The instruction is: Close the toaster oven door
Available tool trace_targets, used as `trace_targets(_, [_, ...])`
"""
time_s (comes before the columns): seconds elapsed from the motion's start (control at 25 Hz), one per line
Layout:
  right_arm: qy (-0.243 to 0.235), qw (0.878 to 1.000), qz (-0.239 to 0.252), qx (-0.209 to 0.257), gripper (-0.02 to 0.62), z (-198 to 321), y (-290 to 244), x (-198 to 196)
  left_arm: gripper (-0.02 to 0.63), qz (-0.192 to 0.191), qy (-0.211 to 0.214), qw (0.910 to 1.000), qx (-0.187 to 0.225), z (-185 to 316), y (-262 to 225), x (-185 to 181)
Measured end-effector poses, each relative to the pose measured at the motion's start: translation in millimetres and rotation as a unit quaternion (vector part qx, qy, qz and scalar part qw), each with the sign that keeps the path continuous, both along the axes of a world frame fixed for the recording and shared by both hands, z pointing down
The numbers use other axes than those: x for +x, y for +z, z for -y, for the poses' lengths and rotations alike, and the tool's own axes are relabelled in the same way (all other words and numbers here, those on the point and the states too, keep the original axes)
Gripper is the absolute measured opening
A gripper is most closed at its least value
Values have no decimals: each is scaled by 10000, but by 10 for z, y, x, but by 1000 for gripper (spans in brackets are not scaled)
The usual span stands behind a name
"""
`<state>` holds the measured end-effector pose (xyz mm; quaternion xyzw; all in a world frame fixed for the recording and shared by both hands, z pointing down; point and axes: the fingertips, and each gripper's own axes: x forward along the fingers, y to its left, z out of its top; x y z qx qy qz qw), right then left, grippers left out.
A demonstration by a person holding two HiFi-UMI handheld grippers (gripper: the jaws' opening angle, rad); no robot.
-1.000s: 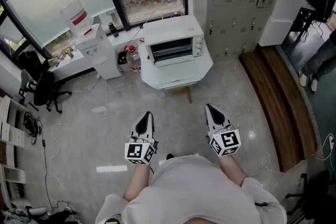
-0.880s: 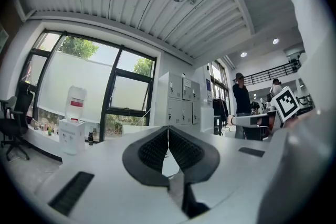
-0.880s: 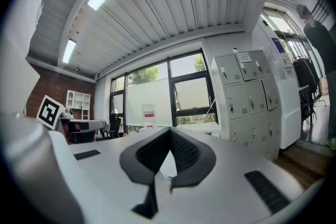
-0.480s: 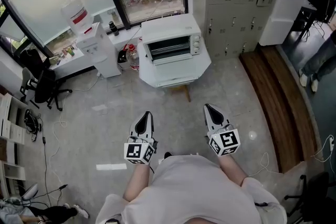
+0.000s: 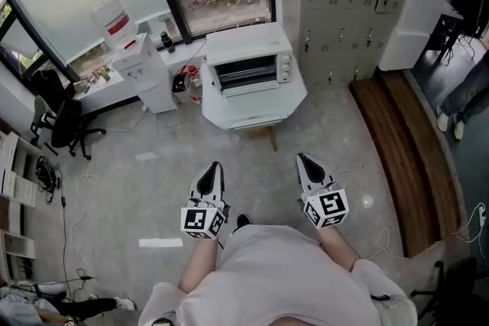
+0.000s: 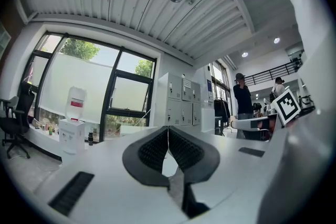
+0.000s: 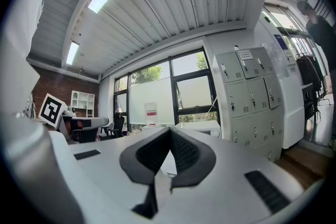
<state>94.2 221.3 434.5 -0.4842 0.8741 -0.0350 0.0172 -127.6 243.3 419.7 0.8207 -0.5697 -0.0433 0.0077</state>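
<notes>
The approach is the step in hand. The toaster oven (image 5: 248,50) sits on a white worktop (image 5: 260,114) by the window, well apart from the person, and its door (image 5: 249,88) appears to hang open. Both hands are held level in front of the body, side by side, pointing toward the oven. The left gripper (image 5: 215,166) and right gripper (image 5: 302,159) each have their fingers pressed together with nothing between them. Next, I judge, the person must close in until 1 gripper gets under the door's edge and can push it up.
</notes>
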Motion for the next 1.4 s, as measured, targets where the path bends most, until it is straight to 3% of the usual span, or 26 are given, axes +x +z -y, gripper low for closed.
trace_targets(0.48, [-76, 10000, -52, -19, 8, 556, 95, -198, 21, 9, -26, 10000, -37, 532, 116, -174])
trace_targets(0.88, [156, 9998, -144, -59, 8, 1579, 107, -575, 21, -83, 192, 9998, -72, 1698, 141, -563])
trace_targets(1.4, [595, 9978, -197, -218, 8, 2789, 136, -1288, 21, -124, 593, 9979, -209, 3059, 191, -1342])
